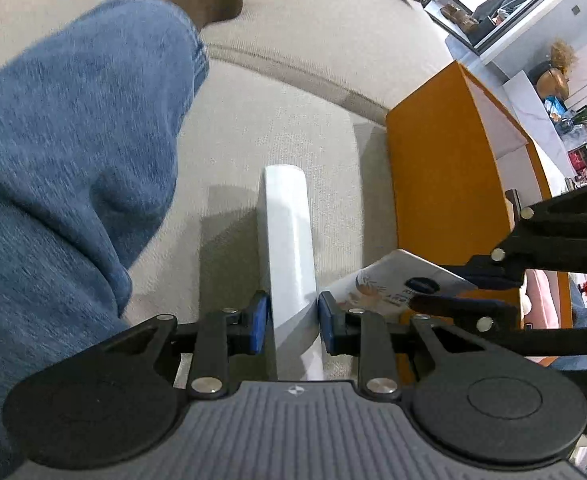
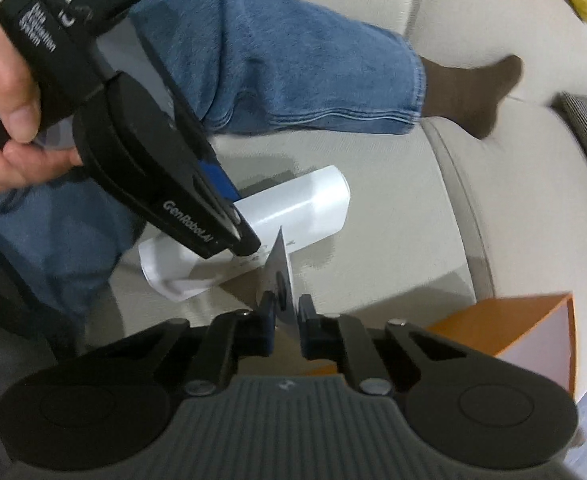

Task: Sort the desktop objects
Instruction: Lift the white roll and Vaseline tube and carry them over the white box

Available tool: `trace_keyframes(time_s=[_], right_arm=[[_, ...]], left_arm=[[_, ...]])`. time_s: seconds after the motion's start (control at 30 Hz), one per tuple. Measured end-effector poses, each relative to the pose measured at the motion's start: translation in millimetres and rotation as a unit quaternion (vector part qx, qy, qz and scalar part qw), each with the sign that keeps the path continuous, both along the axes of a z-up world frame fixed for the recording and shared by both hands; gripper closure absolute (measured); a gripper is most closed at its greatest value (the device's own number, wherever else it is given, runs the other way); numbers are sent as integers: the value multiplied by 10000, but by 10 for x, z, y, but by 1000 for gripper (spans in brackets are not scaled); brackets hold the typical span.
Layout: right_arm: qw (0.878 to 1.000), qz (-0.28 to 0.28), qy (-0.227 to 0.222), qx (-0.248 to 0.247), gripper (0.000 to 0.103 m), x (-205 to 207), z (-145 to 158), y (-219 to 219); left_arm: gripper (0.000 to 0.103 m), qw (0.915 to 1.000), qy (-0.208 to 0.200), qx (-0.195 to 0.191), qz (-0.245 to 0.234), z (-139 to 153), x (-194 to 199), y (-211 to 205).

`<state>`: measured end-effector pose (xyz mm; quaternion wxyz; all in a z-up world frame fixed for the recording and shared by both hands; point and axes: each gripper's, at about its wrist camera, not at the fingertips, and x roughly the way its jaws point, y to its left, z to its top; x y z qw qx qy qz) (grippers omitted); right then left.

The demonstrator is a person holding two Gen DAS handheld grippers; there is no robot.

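Over on the left, the left gripper (image 1: 293, 322) has its blue pads closed on the near end of a white, smooth, roll-shaped tube (image 1: 289, 240), which lies on the beige fabric sofa cushion (image 1: 253, 128) with its long axis running straight away from the jaws, beside the person's blue-jeaned leg (image 1: 65, 140). Moving right, the right gripper (image 2: 285, 322) has its jaws pinched narrow on a thin, flat, white printed card (image 2: 281, 268), held edge-on just beside the tube, almost touching it. Further right stands the orange box with a pale inner face (image 1: 445, 168), at the cushion's right edge. The right hand looks nearer that box, so I'd judge the card goes first.
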<state>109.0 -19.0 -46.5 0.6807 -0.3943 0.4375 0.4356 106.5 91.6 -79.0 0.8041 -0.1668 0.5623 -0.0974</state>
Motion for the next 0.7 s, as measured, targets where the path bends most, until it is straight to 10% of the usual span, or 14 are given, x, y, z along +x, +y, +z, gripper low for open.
trace_keyframes(time_s=[0.4, 0.7], right_arm=[[9684, -1656, -26, 1863, 94, 165, 1003, -645], [9418, -2546, -1129, 1881, 94, 208, 1533, -1441]], left_arm=[[73, 9905, -1118, 161, -784, 1121, 110, -221], [73, 9495, -1556, 772, -2612, 1595, 571, -1394]])
